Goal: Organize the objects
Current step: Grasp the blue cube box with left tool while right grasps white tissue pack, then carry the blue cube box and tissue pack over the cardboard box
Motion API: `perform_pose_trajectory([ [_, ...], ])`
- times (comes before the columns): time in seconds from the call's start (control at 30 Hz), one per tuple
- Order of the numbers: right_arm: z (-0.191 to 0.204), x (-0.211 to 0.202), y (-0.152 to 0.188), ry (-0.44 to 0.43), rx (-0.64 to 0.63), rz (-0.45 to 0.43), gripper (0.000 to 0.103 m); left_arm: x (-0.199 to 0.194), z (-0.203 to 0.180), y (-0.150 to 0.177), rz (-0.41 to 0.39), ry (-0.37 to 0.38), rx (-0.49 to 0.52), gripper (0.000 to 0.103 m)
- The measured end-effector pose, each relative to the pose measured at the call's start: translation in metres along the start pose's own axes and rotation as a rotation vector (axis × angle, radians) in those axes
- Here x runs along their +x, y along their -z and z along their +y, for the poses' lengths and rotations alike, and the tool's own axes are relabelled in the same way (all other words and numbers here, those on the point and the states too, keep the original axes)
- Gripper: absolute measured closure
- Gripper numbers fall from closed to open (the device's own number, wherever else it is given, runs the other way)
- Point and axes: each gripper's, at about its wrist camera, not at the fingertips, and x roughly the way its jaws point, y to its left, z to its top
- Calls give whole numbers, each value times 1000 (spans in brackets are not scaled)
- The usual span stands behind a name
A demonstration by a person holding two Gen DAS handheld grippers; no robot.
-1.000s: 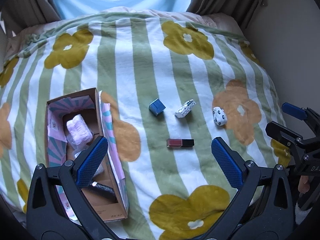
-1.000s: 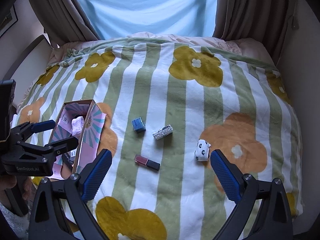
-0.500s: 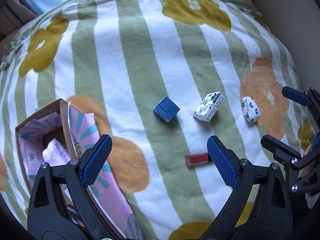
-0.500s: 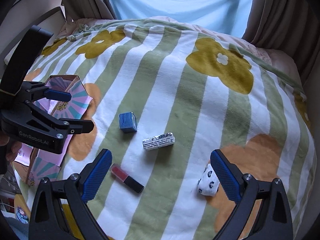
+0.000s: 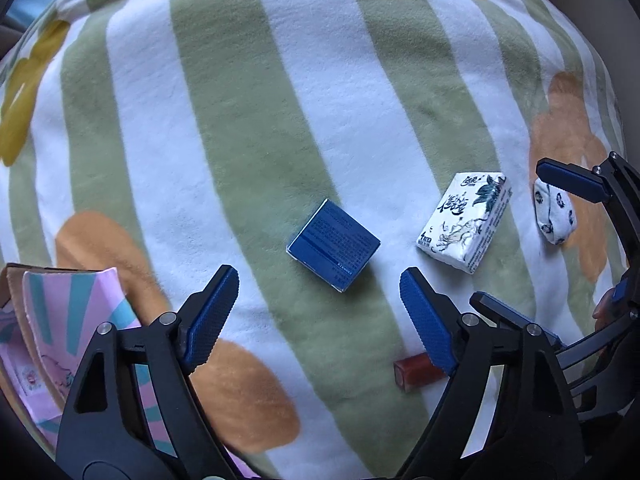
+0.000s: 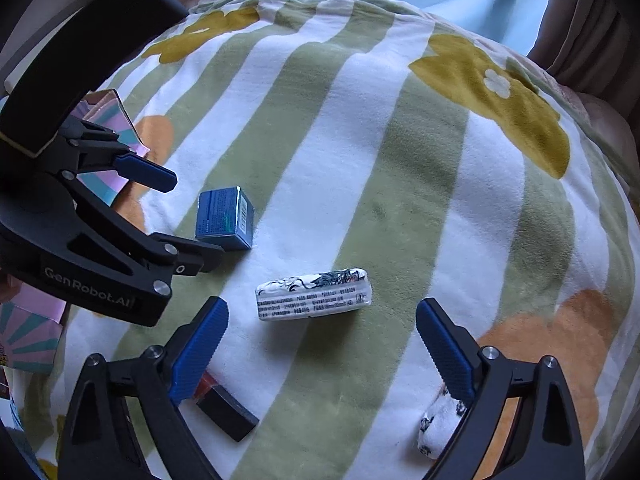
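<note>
both grippers have dropped in close over the bed. left gripper (image 5: pixel 316 296) jaws apart, lined up on blue box (image 5: pixel 333 245); right gripper (image 6: pixel 322 334) jaws apart on tissue pack (image 6: pixel 314 294). nothing grabbed yet, both still on the blanket (image 5: pixel 248 112).

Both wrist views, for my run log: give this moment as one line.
left tool: open, over blue box | right tool: open, over tissue pack | nothing held | lipstick, sock on blanket
</note>
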Motion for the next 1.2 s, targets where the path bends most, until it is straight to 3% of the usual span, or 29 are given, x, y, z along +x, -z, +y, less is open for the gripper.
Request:
perform_pose_trajectory([
  [0.2,-6,28,-2,-38,17,51,23,22,2,-8,34,19,6,35],
  [0.33,-2,38,-4,-50,-10,74,36,29,3,-11,41,45,8,56],
  [0.4,-2,42,-4,-58,-17,88,42,31,4,-13,40,56,10,57],
  [0.87,-9,28,-3,-69,29,101,44,20,9,-13,22,93,-15,58],
  [1.2,-18,-47,-8,-20,125,54,44,-54,1,3,-85,106,-37,58],
])
